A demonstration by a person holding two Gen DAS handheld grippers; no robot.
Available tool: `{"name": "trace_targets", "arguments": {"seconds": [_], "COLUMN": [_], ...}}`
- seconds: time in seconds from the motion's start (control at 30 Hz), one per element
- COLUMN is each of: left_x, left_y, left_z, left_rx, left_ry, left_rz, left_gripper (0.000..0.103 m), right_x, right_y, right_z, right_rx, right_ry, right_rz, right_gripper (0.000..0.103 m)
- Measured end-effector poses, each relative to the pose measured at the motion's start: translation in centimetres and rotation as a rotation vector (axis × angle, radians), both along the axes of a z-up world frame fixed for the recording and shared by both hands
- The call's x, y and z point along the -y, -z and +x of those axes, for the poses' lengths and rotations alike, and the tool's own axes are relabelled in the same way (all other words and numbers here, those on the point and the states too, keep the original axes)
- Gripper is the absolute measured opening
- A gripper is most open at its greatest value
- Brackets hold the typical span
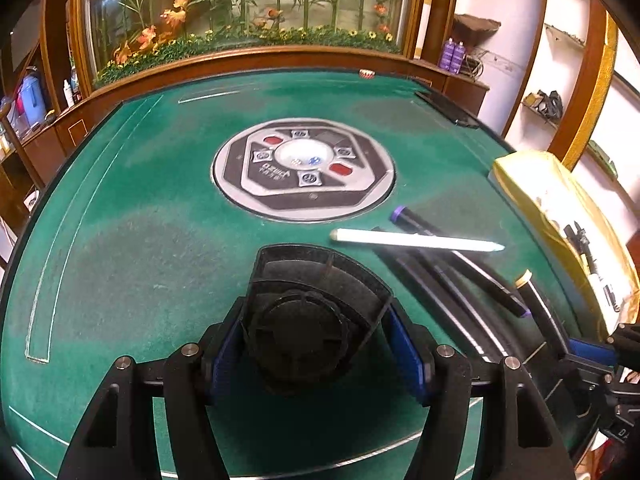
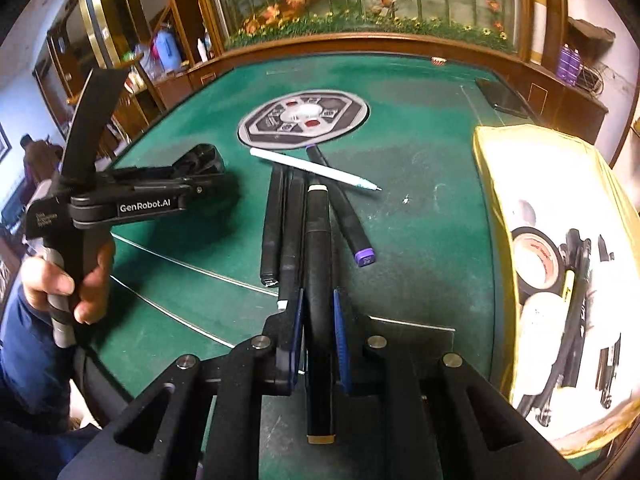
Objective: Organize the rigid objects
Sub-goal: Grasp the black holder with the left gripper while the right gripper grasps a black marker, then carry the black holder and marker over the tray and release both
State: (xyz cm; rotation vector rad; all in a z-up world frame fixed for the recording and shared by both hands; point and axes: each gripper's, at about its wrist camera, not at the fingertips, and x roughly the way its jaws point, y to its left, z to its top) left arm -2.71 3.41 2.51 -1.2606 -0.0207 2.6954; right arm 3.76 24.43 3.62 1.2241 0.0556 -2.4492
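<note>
Green felt table [image 1: 120, 208], pens heaped near centre. My right gripper [image 2: 316, 320] clamps a black marker [image 2: 318, 240] lengthwise, ready for lifting. My left gripper [image 1: 316, 344] grips the holder [image 1: 312, 300], steadying it as receptacle, I judge.

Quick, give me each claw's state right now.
Left claw: closed on the black mesh holder.
Right claw: closed on the black marker with cream ends.

Right hand-held gripper [image 2: 316, 320] clamps cream-capped black marker [image 2: 318, 240] over green table [image 2: 420, 240].
</note>
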Motion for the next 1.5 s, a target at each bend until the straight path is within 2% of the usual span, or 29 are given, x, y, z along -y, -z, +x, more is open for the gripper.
{"name": "trace_targets", "arguments": {"seconds": [0.17,0.37,1.07,1.5], "left_x": [-1.9,-5.2,-11.0,-16.2], "left_y": [-1.2,-2.4,-3.9,-5.1], "left_z": [2.4,3.9,4.6,4.8], "left_rx": [-0.048,-0.104,-0.125,-0.138], "left_ry": [0.003,0.043,0.121,0.202], "left_rz": [0.027,-0.030,-0.114,-0.152], "left_gripper": [0.070,0.070,0.070,0.070], "right_x": [-0.7,-1.3,-7.1,-13.0], "right_y": [0.2,-0.2,-1.8,-2.3], "right_z": [0.2,0.8,1.1,1.9], "right_rx": [0.016,0.003,-0.046,-0.083], "right_ry": [0.016,0.025,0.114,0.224], "right_rz": [-0.035,-0.059,-0.158,-0.224], "right_gripper": [0.014,0.014,0.014,0.014]}}
